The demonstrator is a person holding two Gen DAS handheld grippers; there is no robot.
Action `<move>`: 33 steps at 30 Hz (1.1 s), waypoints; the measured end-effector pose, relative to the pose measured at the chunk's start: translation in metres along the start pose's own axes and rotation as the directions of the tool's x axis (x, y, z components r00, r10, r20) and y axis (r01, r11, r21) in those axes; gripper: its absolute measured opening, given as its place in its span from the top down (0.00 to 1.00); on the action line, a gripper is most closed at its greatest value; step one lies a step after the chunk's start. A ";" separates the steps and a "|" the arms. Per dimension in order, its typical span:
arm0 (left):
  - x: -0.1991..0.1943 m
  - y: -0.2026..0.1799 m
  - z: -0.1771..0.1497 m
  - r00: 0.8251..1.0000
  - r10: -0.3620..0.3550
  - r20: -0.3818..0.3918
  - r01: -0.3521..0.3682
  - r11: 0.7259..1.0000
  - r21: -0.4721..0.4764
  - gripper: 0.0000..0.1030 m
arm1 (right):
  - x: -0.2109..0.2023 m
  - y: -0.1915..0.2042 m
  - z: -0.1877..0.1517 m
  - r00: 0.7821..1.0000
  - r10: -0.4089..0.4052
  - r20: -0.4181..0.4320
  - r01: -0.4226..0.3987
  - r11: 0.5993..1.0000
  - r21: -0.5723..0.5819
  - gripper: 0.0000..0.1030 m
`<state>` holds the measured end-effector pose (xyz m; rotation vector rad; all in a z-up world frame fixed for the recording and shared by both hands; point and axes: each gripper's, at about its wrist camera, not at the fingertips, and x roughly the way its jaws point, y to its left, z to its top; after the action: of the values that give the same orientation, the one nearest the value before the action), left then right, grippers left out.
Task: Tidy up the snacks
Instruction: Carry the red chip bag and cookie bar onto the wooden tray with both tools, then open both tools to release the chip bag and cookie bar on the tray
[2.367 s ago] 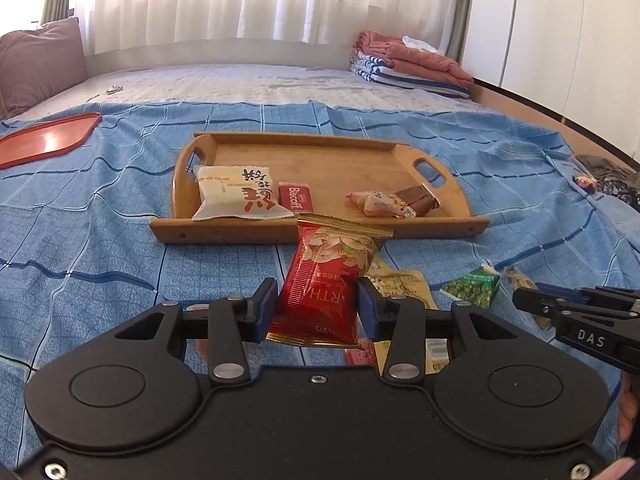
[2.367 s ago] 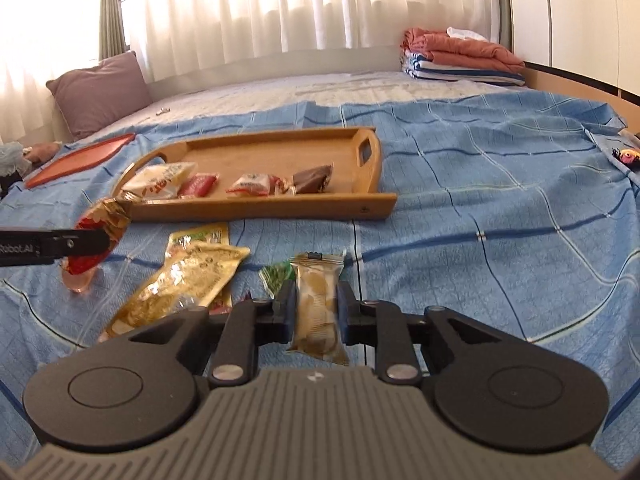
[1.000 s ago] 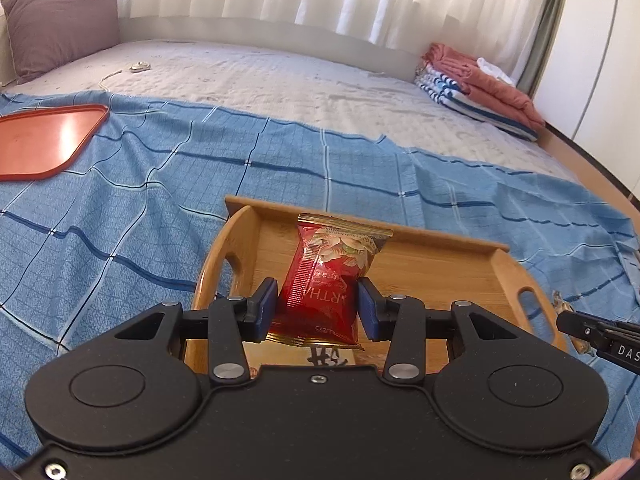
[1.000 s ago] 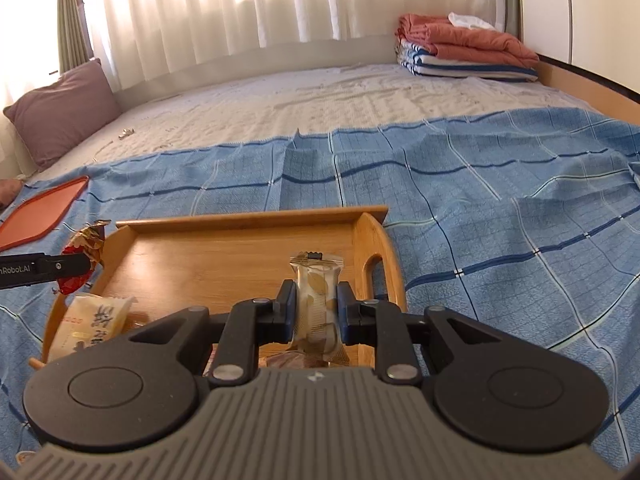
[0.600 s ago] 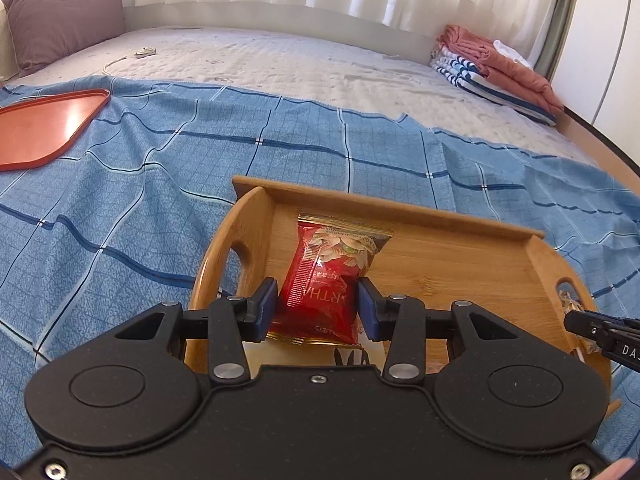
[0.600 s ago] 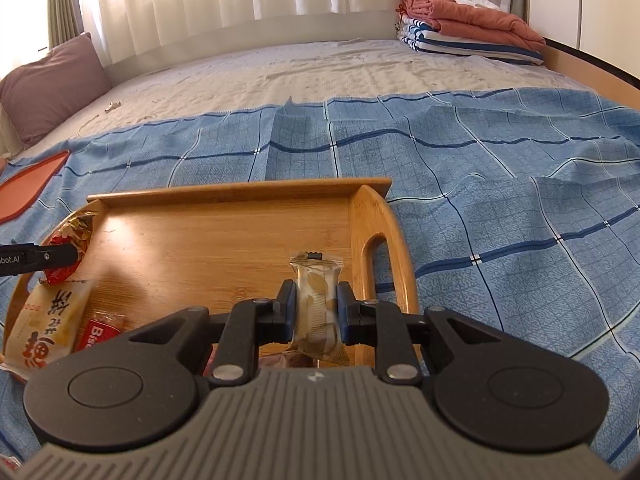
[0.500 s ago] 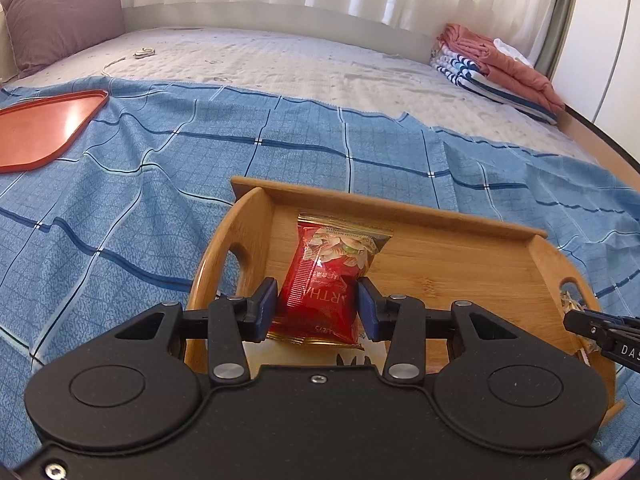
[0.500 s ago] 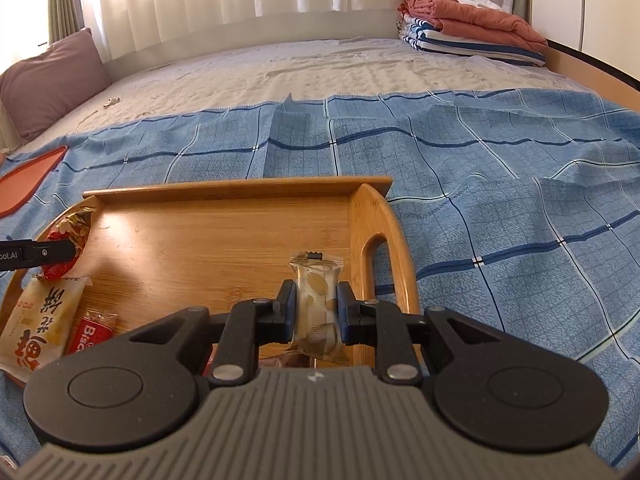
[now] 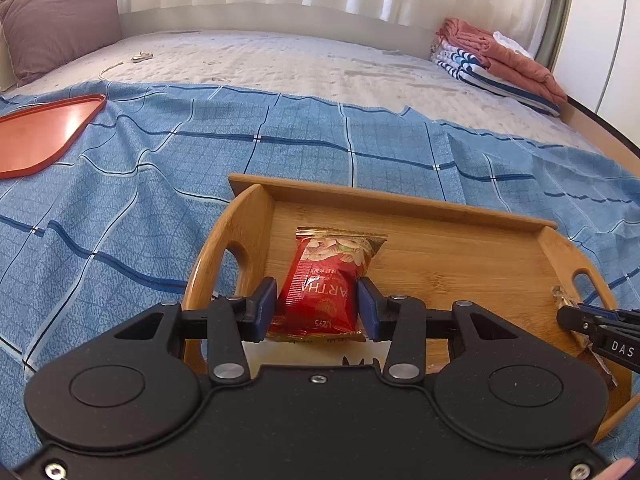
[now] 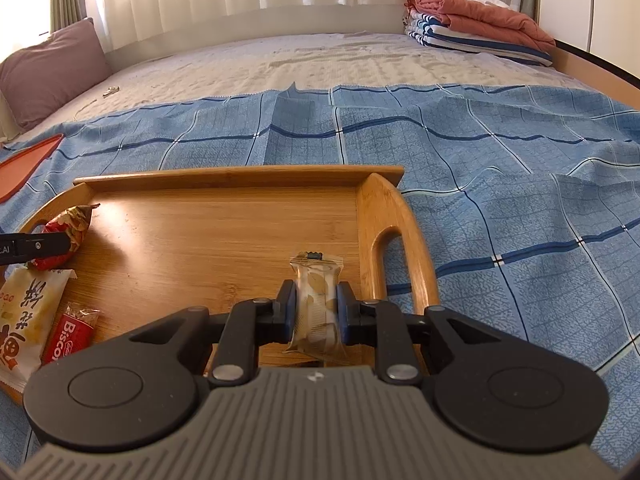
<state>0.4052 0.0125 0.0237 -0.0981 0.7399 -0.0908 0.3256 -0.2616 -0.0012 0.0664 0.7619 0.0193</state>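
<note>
My left gripper (image 9: 318, 306) pinches a red snack packet (image 9: 324, 292) between its blue pads, the packet standing upright with its crimped gold top edge pointing away from me. It hangs over the left end of the wooden tray (image 9: 440, 208), just inside the curved handle on that side. My right gripper (image 10: 316, 312) is pressed tight on a slim clear-wrapped snack bar (image 10: 316, 300), also upright, over the right end of the same tray beside its right handle. From the right wrist view I see the left gripper's black fingertips and the red packet at the tray's far left. Two more snacks lie flat on the tray floor below it: a pale packet with orange characters (image 10: 24, 316) and, touching its right edge, a small red biscuit packet (image 10: 70, 334). In the left wrist view the tip of my right gripper pokes in at the right edge; something brown lies under it on the tray, but I cannot tell what it is. The tray sits on a blue checked sheet (image 9: 160, 168) spread across a bed. An orange-red tray (image 9: 36, 136) lies on the sheet well off to the left, a purple pillow (image 9: 60, 20) leans at the far left, and folded blankets (image 10: 472, 28) are stacked at the far right near the curtains.
</note>
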 end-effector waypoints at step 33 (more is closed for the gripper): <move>-0.162 0.003 -0.080 0.985 -0.133 0.114 0.121 0.987 0.105 0.03 | -0.128 0.021 -0.049 0.986 0.101 0.130 -0.089 0.992 -0.094 0.09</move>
<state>0.2319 0.0302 0.0726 -0.0566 0.6069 -0.2405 0.1996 -0.2434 0.0531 0.0197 0.6215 0.1381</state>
